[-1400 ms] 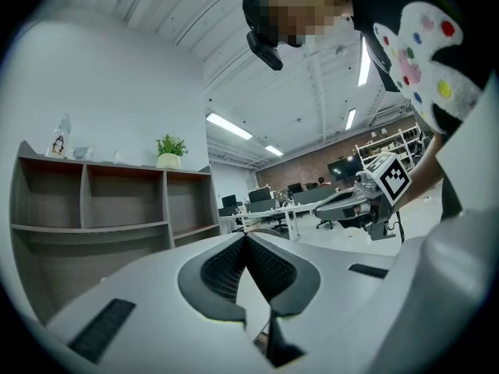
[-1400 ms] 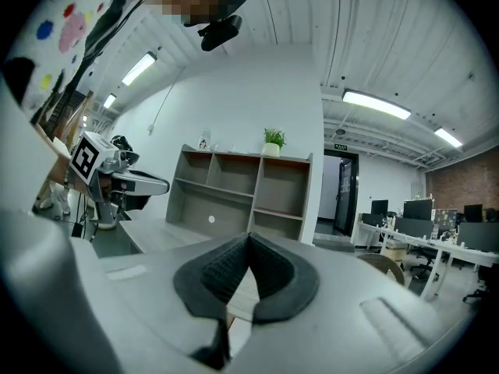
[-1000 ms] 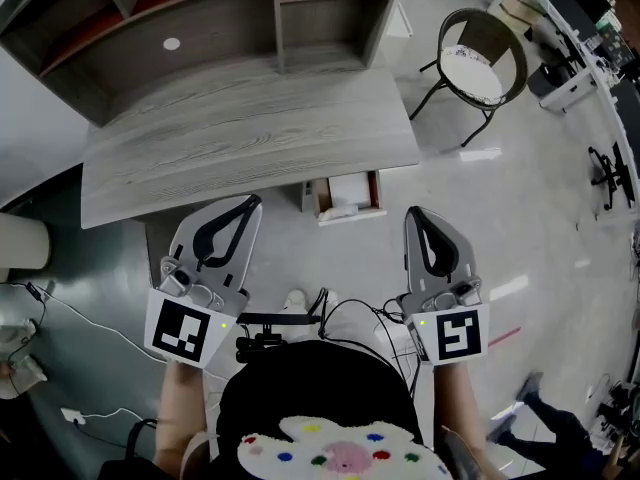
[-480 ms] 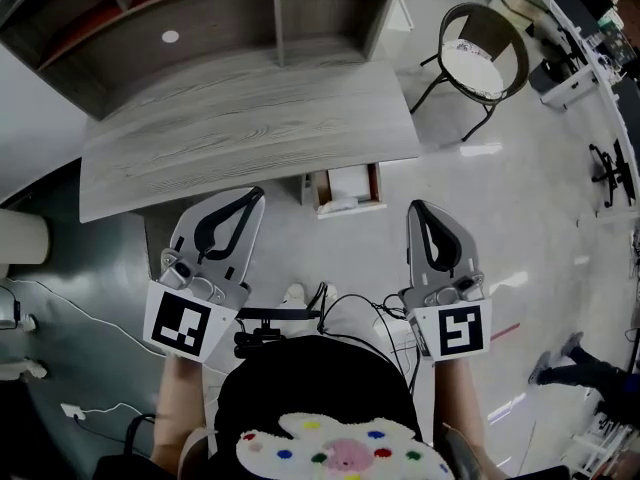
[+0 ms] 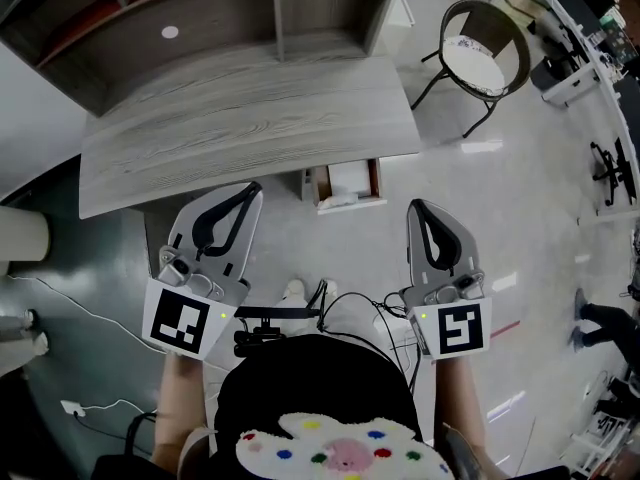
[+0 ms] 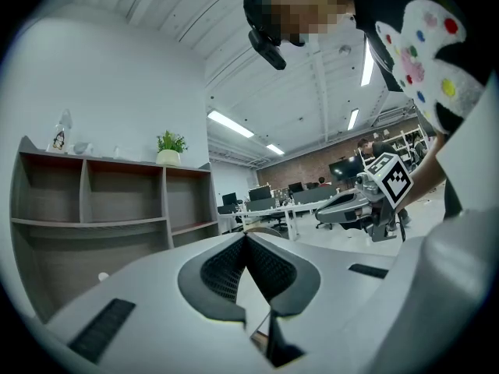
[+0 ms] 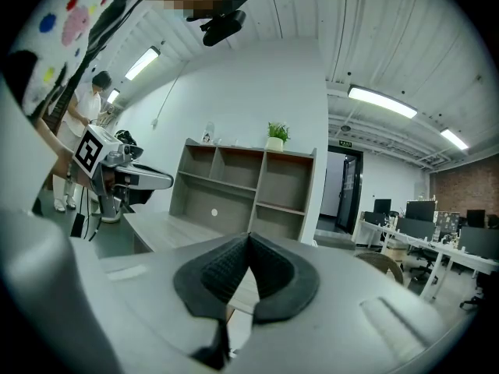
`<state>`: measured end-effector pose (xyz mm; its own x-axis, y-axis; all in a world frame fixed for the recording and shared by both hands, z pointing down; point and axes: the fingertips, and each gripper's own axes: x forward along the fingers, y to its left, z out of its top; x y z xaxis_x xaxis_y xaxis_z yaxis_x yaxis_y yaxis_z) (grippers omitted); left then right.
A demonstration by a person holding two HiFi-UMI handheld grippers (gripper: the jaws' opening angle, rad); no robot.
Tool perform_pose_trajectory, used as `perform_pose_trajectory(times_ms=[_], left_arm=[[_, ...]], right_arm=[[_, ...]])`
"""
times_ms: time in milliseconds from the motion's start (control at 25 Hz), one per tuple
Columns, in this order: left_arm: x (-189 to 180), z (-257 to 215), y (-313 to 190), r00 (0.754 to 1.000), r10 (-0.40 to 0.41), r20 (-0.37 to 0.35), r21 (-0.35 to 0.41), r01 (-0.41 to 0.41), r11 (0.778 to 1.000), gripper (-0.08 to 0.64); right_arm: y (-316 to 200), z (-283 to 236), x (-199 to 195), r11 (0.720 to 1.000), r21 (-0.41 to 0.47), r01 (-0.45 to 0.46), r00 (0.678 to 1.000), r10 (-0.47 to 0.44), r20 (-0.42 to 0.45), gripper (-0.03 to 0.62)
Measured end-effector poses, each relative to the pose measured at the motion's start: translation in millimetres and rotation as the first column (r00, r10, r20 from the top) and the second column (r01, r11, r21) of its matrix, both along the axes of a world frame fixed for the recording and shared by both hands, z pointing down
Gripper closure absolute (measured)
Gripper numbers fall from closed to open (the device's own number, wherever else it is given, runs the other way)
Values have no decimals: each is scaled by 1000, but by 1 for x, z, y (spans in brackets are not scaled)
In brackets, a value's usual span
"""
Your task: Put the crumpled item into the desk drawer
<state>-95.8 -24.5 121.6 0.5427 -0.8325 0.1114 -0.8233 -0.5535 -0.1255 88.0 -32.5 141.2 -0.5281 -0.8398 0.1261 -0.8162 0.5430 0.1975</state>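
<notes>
Pale, glossy office floor [image 5: 480, 238] underfoot, a grey wood-grain counter [image 5: 240, 118] ahead, backed by open shelves [image 5: 200, 8], with its drawer [image 5: 376, 182] pulled out below the front edge. Held roughly level in front of the body, short of the counter: the left hand-held gripper [image 5: 252, 190] and the right hand-held gripper [image 5: 414, 208], each with jaws pressed together on nothing. No crumpled item on the counter top or in either grip; only a pale lump [image 5: 338, 202] at the drawer's near end, probably the item, though too small to say for sure. If so, looks like placing already done, with the drawer left open.

Possible trouble from here: shoving the drawer shut with closed tips and pinching the lump between drawer front and counter edge, given its seat right at the lip. Poking in with jaws shut and nudging the lump over the rim onto the floor. Clamping the thin drawer wall instead of the soft item. Stepping forward onto the black cables [image 5: 345, 313] by the feet and jolting both hands. Taking white drawer lining for the item and leaving the real one somewhere out of sight
</notes>
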Motion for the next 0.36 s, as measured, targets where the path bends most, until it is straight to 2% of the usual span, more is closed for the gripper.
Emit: perform_pose_trajectory(times_ms=[360], left_arm=[[10,7,4,1000,14,-1,-6,-14,1000,554]], right_arm=[[1,6,4,1000,-10,7,1000,-7,0,583]])
